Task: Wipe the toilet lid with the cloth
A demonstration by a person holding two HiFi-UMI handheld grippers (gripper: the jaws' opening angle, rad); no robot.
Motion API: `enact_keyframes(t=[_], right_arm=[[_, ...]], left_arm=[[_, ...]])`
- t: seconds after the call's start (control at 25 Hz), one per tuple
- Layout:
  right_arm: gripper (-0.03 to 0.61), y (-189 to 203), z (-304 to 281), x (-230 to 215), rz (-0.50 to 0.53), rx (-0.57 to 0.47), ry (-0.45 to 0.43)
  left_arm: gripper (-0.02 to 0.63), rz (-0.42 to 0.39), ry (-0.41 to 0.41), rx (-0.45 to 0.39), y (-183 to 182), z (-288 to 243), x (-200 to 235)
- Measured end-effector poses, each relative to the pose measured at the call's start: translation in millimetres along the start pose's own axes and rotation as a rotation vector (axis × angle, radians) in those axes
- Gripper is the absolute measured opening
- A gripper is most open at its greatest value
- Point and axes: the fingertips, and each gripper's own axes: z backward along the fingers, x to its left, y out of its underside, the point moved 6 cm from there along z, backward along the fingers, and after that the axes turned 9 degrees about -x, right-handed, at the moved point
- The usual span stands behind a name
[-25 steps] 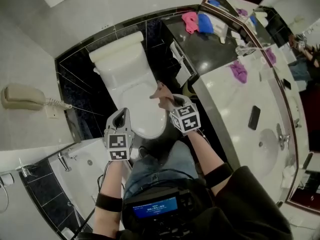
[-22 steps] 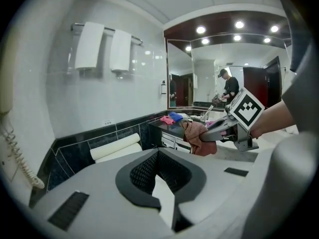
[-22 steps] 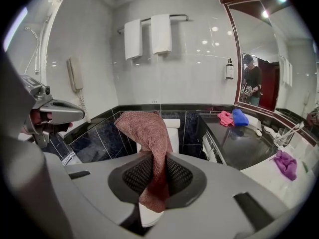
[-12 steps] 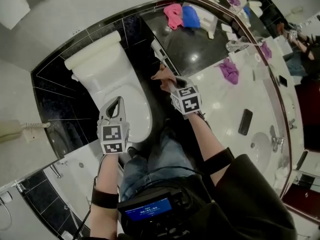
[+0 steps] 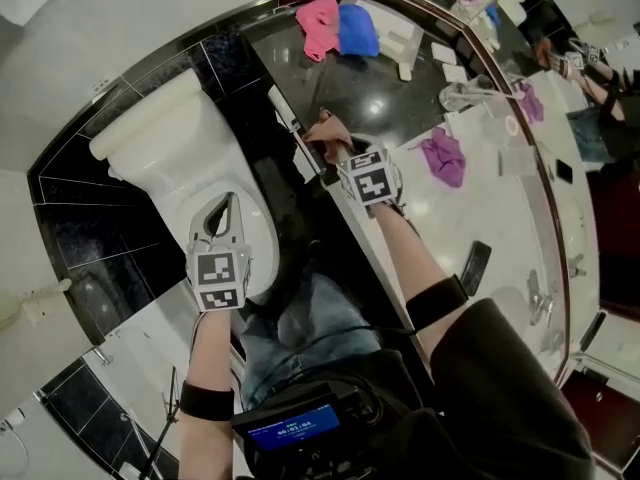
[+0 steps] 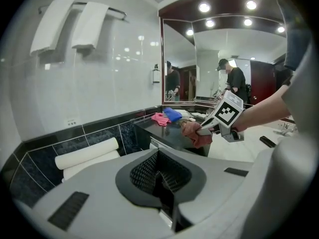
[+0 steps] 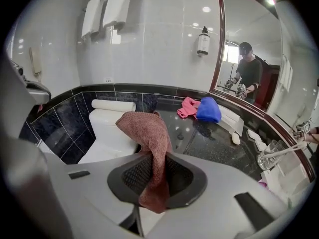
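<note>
Two grippers are in play, the left gripper (image 5: 230, 204) and the right gripper (image 5: 332, 148), each bearing one marker cube. There are four cloths: one brown cloth (image 7: 149, 133) between the right gripper's jaws, which have just been opening a little, one pink cloth (image 5: 318, 23) and one blue cloth (image 5: 357, 30) side by side ahead of that gripper, and one purple cloth (image 5: 443, 158) just to its right. One toilet (image 5: 170, 148) stands ahead of the left gripper. Two white towels (image 6: 55, 26) hang high to that gripper's left. One soap bottle (image 7: 203, 43), one mirror (image 7: 249, 59), one clear glass (image 5: 462, 96) and one dark phone (image 5: 474, 266) complete the count.
</note>
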Motion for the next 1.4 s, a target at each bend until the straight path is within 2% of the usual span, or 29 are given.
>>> enact_keyframes(t=[0.28, 0.4, 0.52, 0.6, 1.08, 1.24, 1.4], right_arm=[[0.102, 15.0, -45.2, -22.9, 0.056, 0.069, -0.049], [0.154, 22.6, -56.0, -23.2, 0.052, 0.101, -0.073], [0.233, 31.0, -61.4, -26.5, 0.051, 0.125, -0.073], [0.258, 33.4, -63.0, -27.7, 0.044, 0.128, -0.073], [0.255, 17.3, -36.5, -15.4, 0.052, 0.111, -0.034], [0.255, -5.9, -6.5, 2.9, 0.060, 0.051, -0.016], [0.237, -33.9, 30.5, 45.9, 0.059, -0.035, -0.057]], left_arm=[[0.000, 0.005, -0.036, 0.025, 5.0, -22.9, 1.0], [0.000, 0.014, -0.049, 0.038, 9.8, -22.8, 3.0], [0.000, 0.019, -0.057, 0.045, 13.5, -19.0, 2.5], [0.000, 0.023, -0.063, 0.047, 14.9, -15.2, 2.9], [0.000, 0.039, -0.091, 0.033, 14.0, 23.1, 20.6], [0.000, 0.054, -0.095, 0.013, 8.9, 51.4, 33.0], [0.000, 0.058, -0.114, -0.004, 9.0, 89.2, 51.5]])
